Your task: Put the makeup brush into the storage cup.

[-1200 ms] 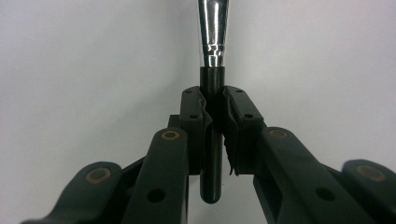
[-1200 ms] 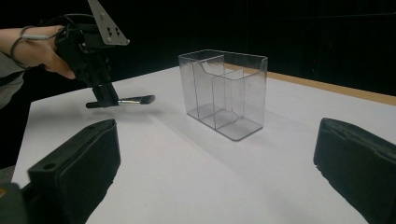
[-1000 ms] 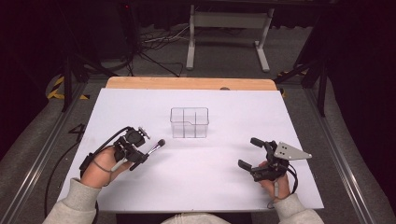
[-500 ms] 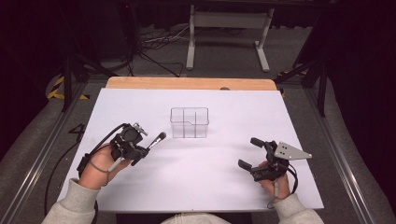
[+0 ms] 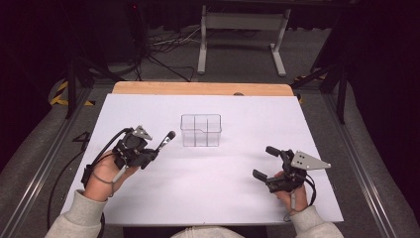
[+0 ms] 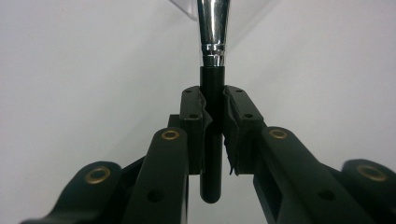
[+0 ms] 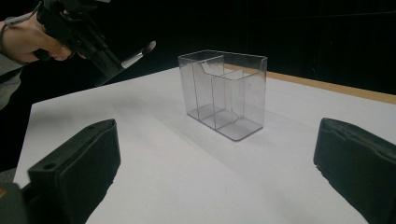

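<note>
A: From the high view: left gripper [image 5: 148,151] at about 8 o'clock on the sheet [image 5: 218,198], clamped on a brush [image 5: 164,141]. Brush tip aimed toward 2 o'clock, straight at the box [image 5: 200,130].

B: And the box? Near centre, slightly toward 12, upright, with dividers. Brush tip near its left wall, not touching. Right gripper [image 5: 266,162] down at 4 o'clock, well apart from the box, jaws spread, nothing between them.

A: Left gripper view now: jaws closed tight on the black handle of the brush [image 6: 212,116], long axis running straight out toward 12, silver ferrule beyond, box corner [image 6: 187,7] just past it.

B: Right gripper view: pads wide apart, empty; box [image 7: 224,93] dead ahead, brush [image 7: 137,53] coming in at 10 o'clock.

A: Left clearly nearer. Probably a lift and tip over the rim to drop it in.
</note>
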